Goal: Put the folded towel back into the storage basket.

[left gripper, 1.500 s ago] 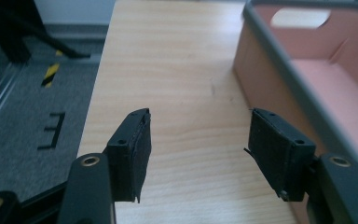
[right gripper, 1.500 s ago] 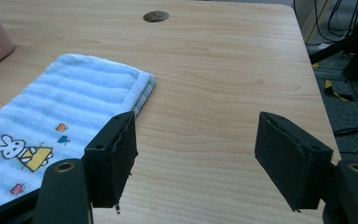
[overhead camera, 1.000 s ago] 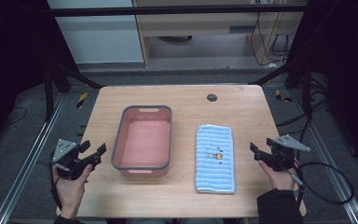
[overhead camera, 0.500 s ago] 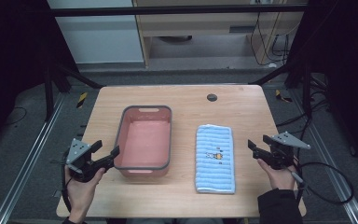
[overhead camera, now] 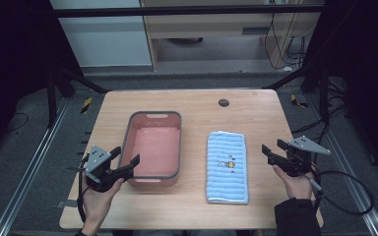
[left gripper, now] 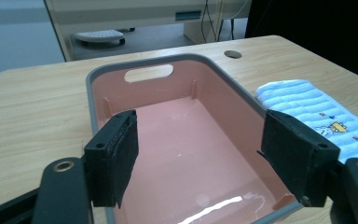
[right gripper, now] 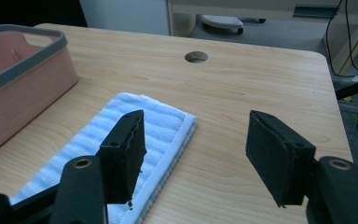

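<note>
The pink bin (overhead camera: 155, 147) sits left of the blue towel (overhead camera: 227, 166) on the table (overhead camera: 256, 108); I hold my left gripper (overhead camera: 126, 165) wide open at its near rim to grab it; my right gripper (overhead camera: 267, 153), open and empty but just closing some, waits by the towel.

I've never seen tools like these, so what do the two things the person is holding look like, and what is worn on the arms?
Each hand holds a black two-jaw tool. The left gripper and the right gripper each carry a grey three-cornered plate on top and trail a black cable. Their jaws end in flat, black, rough-looking pads on black brackets with a brass-coloured screw hole. The right arm wears a dark sleeve.
</note>
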`<state>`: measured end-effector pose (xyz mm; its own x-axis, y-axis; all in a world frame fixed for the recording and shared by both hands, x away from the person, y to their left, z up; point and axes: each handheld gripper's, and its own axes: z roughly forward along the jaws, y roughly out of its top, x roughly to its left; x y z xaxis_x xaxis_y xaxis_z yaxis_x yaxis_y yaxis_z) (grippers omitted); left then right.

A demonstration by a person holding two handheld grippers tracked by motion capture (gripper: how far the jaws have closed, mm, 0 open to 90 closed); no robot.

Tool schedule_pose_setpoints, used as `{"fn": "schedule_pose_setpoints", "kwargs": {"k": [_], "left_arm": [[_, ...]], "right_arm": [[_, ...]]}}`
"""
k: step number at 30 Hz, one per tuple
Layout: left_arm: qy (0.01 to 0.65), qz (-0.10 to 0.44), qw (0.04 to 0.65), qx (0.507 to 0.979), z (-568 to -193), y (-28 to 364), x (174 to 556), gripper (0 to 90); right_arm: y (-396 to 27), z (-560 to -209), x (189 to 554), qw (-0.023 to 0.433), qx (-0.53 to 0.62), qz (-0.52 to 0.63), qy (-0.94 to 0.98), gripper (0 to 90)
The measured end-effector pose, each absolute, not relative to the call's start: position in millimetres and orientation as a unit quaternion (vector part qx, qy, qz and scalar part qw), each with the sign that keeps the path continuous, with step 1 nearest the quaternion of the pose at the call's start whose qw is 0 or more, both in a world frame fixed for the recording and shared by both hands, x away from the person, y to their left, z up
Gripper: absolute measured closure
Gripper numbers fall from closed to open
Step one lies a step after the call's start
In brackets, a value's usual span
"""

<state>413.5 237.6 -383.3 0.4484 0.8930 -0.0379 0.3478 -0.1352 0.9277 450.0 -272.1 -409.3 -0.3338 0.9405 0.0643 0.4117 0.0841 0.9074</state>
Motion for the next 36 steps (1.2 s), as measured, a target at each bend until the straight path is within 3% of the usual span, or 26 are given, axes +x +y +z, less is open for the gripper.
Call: {"fn": "schedule_pose_setpoints", "kwargs": {"k": [15,36], "left_arm": [[0.408,0.271,0.5,0.714,-377,195,415,33.6],[0.377,0.249,0.506,0.735,-384,140,421,35.0]], "right_arm": [[-263,-393,461,0.292,0.486,0.457,0.685,43.6],[-255,-391,473,0.288,0.486,0.461,0.684,43.4]]}}
